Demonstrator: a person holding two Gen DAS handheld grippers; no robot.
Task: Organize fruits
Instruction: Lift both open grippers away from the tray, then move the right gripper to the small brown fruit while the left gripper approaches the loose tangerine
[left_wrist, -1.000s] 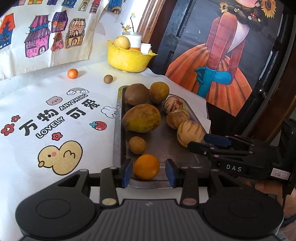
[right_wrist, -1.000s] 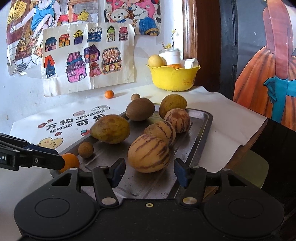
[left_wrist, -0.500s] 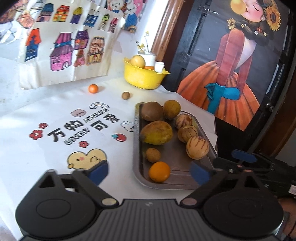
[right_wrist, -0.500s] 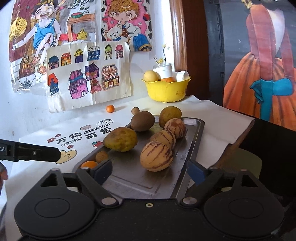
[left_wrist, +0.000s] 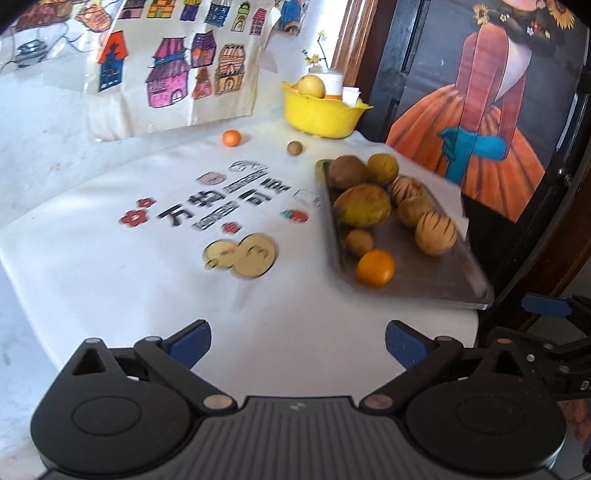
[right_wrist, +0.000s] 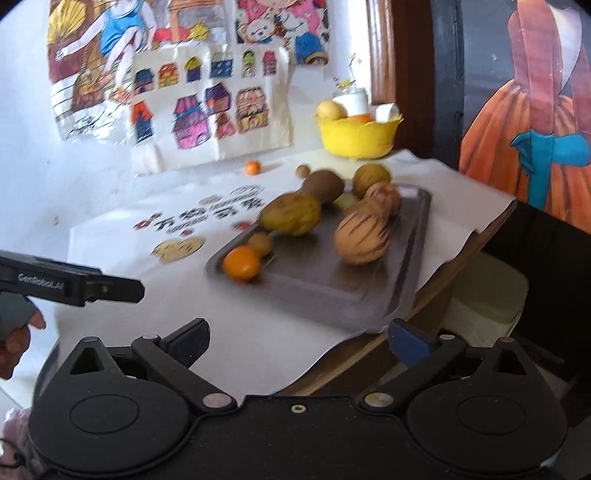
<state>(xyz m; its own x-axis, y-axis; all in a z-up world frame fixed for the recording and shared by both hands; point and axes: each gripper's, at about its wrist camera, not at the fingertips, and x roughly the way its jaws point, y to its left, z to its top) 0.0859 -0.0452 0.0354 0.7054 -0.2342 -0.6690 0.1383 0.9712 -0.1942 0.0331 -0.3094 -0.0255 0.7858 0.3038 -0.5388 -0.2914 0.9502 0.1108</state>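
Fruit on tray; both grippers wide open, empty, clear of tray.

The metal tray (left_wrist: 443, 280) sits at the right side of the table, long axis running near to far, its near right corner at the table edge. It holds an orange (left_wrist: 375, 268) at the near left, a small brown fruit (left_wrist: 359, 242) just behind it, a large yellow-green mango (left_wrist: 364, 205), striped melons (left_wrist: 436, 233) along the right, and two more fruits at the far end. A small orange (left_wrist: 231, 138) and a brown nut-like fruit (left_wrist: 294, 147) lie loose near the yellow bowl (left_wrist: 321, 116). The left gripper (left_wrist: 297, 343) and right gripper (right_wrist: 299, 341) have jaws fully spread, nothing between them. Judgement: next pick should approach one loose fruit squarely, closing gently across its middle to prevent rolling.
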